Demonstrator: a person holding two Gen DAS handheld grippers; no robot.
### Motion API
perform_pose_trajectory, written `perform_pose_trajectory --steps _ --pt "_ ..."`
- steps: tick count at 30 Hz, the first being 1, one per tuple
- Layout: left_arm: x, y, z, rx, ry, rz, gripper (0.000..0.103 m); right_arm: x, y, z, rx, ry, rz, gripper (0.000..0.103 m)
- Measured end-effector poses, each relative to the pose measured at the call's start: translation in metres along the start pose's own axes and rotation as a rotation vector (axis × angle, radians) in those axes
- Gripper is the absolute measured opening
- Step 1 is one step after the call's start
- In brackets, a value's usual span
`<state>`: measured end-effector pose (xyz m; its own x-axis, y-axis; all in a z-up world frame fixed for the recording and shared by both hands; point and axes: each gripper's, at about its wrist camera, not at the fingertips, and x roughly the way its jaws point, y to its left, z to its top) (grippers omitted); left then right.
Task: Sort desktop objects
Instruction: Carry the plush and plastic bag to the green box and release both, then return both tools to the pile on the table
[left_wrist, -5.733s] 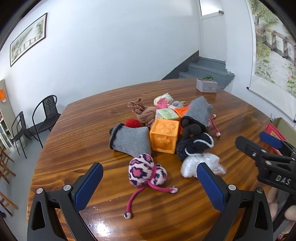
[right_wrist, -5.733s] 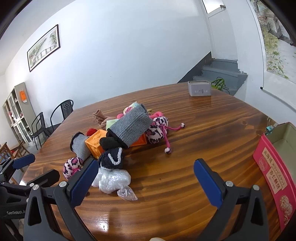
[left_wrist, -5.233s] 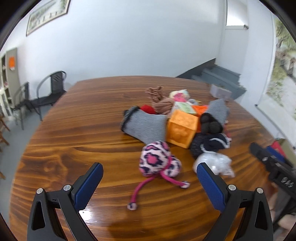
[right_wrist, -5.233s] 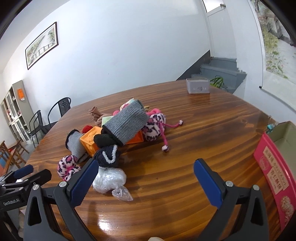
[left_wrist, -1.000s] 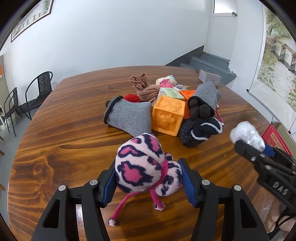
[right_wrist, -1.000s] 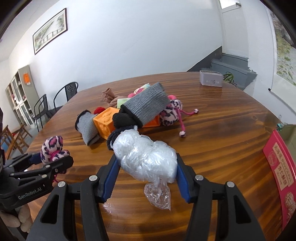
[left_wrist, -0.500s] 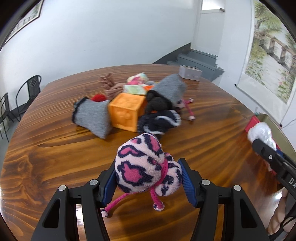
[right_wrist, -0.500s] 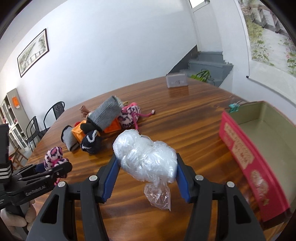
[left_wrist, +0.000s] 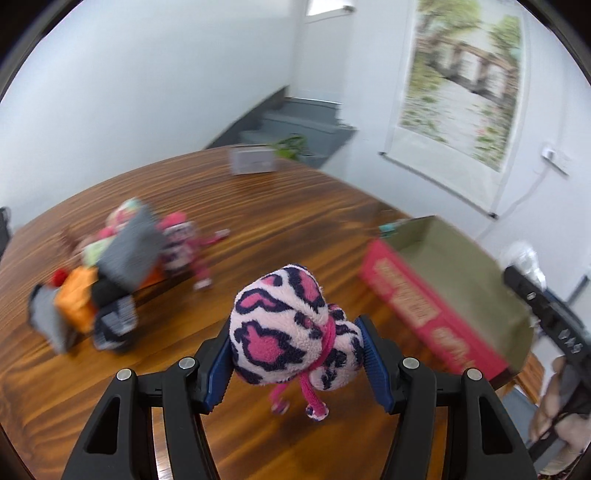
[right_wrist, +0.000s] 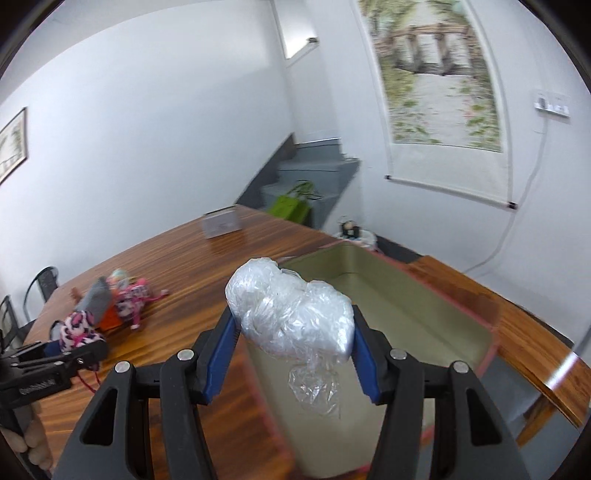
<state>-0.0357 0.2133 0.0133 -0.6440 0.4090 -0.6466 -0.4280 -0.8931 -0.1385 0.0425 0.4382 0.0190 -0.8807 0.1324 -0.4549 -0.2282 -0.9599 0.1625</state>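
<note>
- Centrally, the left gripper (left_wrist: 295, 354) clamps the leopard plush toy (left_wrist: 291, 328), its cords dangling downward.
- Right gripper (right_wrist: 291, 343) clenches the plastic bag ball (right_wrist: 291, 314), tail hanging over the red box (right_wrist: 406, 314).
- Remaining pile (left_wrist: 110, 273) sits at left.

A wooden counter (left_wrist: 303, 221) is seen w/ a toy pile (left_wrist: 107, 273), grey box (left_wrist: 252, 162) & red carton (right_wrist: 417, 317) on it.

Both wrist views above table (left_wrist: 295, 206), sharing red box (right_wrist: 406, 314)
</note>
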Motion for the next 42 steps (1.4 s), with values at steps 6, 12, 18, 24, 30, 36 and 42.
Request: perform_pose_trajectory --steps 6,12,18,24,30,36,42 --pt "0.022 -0.062 0.03 0.09 -0.013 -0.113 0.063 0.002 -0.036 0.001 0.015 0.024 -0.08 0.063" --pt "0.051 -0.102 0.058 0.117 -0.005 -0.226 0.063 0.015 -0.044 0.0 0.018 0.042 -0.112 0.063" --pt "0.067 -0.123 0.07 0.115 0.01 -0.291 0.082 0.019 -0.062 0.0 0.052 0.046 -0.151 0.07" --pt "0.061 -0.116 0.07 0.103 -0.001 -0.281 0.082 0.018 -0.073 -0.002 0.089 0.046 -0.165 0.072" --pt "0.052 -0.082 0.059 0.042 -0.012 -0.2 0.082 0.015 -0.059 0.002 0.097 0.025 -0.123 0.072" --pt "0.035 -0.035 0.043 -0.023 -0.027 -0.099 0.082 0.016 -0.028 0.005 0.055 0.012 -0.067 0.074" --pt "0.006 0.024 0.025 -0.098 -0.054 0.006 0.082 0.016 0.01 0.007 0.05 -0.008 0.011 0.075"
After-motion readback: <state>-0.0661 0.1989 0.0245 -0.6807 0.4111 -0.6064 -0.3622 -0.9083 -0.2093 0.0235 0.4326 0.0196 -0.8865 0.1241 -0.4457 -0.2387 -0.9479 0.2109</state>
